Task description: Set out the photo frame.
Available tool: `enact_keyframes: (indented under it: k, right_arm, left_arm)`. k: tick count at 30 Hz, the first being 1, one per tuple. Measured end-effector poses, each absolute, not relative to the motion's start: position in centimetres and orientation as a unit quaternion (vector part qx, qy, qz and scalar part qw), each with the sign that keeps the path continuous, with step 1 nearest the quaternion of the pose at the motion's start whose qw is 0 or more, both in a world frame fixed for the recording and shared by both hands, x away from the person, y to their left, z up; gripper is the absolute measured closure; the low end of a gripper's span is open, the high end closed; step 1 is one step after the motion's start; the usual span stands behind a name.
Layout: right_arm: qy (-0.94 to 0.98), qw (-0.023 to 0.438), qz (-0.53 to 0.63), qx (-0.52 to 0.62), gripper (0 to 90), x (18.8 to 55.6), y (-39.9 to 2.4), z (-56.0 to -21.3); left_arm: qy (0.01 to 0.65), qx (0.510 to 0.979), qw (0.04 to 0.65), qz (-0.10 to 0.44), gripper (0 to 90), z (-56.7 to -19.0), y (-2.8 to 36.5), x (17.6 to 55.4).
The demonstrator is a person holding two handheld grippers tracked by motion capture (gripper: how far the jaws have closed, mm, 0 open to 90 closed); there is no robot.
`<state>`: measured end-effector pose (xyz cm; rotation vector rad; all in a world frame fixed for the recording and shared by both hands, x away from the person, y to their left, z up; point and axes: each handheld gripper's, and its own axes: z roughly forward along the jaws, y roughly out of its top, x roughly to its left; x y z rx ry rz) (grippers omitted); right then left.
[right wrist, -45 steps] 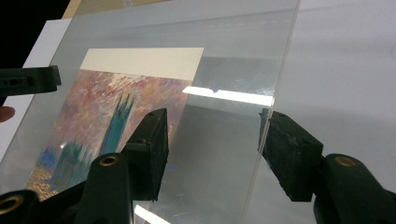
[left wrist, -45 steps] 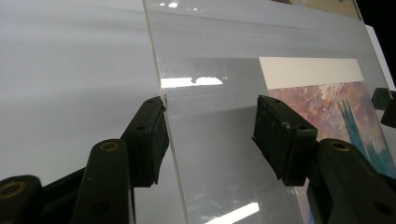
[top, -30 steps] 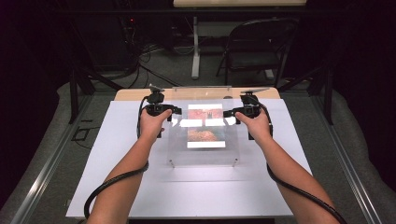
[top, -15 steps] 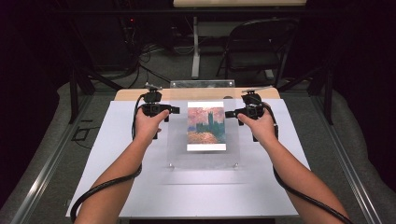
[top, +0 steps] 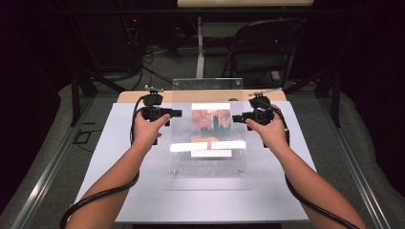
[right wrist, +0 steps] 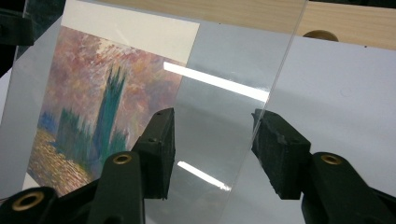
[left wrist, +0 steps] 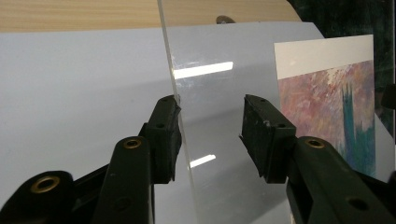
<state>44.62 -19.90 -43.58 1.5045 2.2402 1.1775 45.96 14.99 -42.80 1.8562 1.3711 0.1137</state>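
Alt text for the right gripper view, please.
A clear plastic sheet stands tilted between the two open black jaws of the right gripper, its edge by the right-hand jaw. Behind it lies a painted print of towers under a pink sky, on a white table.

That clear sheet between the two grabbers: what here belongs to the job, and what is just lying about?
In the job:
clear sheet
painting print
left gripper
right gripper

Lying about:
folding chair
floor cables
wooden board
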Motion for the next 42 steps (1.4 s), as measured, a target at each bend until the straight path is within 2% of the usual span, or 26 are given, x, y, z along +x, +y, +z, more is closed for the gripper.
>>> enact_keyframes:
  k: [11, 33, 42]
  right_arm:
    - [0.759, 0.105, 0.414, 0.492, 57.2, 42.4, -20.7, -42.4]
    - [0.777, 0.136, 0.417, 0.452, 63.8, 38.5, -20.9, -40.8]
    - [0.768, 0.135, 0.438, 0.447, 67.6, 36.8, -21.4, -40.7]
  left_arm:
    - [0.522, 0.738, 0.425, 0.053, 61.9, -41.7, 15.5, 44.0]
    - [0.482, 0.748, 0.45, 0.076, 68.5, -40.3, 16.5, 39.7]
    - [0.47, 0.746, 0.465, 0.078, 70.5, -40.1, 16.8, 38.0]
